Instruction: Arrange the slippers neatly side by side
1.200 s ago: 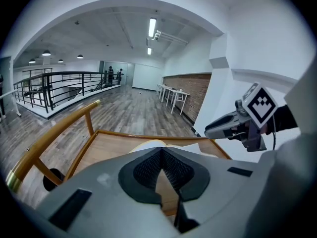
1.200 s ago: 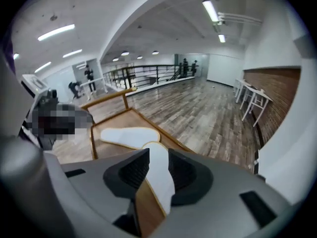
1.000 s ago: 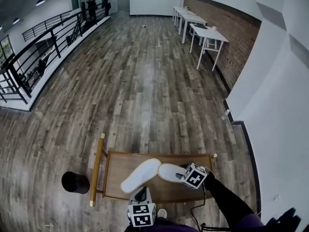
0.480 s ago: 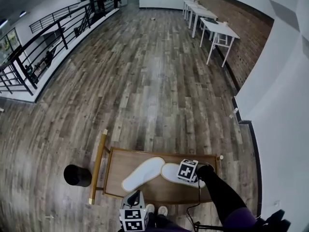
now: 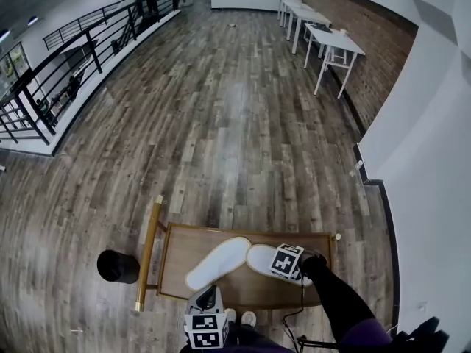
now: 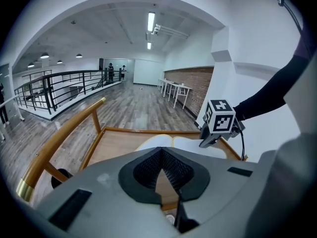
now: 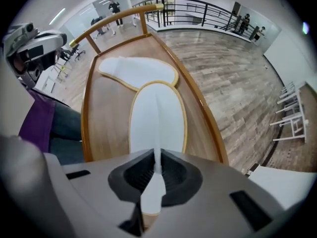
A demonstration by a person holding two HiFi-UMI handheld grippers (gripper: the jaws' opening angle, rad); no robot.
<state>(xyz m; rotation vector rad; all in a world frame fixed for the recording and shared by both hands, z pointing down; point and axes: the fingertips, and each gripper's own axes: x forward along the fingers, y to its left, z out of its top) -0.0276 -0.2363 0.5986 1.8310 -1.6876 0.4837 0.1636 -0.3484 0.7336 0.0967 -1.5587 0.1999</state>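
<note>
On the low wooden desk (image 5: 176,252) two white slippers lie at an angle to each other, meeting at one end near the middle of the top. The left slipper (image 5: 217,263) slants toward the near left corner. The right slipper (image 5: 263,259) lies toward the right rim. My right tongs (image 5: 288,265) point straight down over the right slipper. Their jaws have just been closing, and in the right gripper view the right tongs (image 7: 156,170) pinch a fold of that slipper's (image 7: 156,118) white fabric between the pads, with the other slipper (image 7: 136,71) just beyond it. My left tongs (image 5: 208,296) hang at the desk's near edge, clenched on nothing (image 6: 161,157). A black bin (image 5: 118,266) stands on the plank floor beside the desk's brass rail (image 5: 147,256)
</note>
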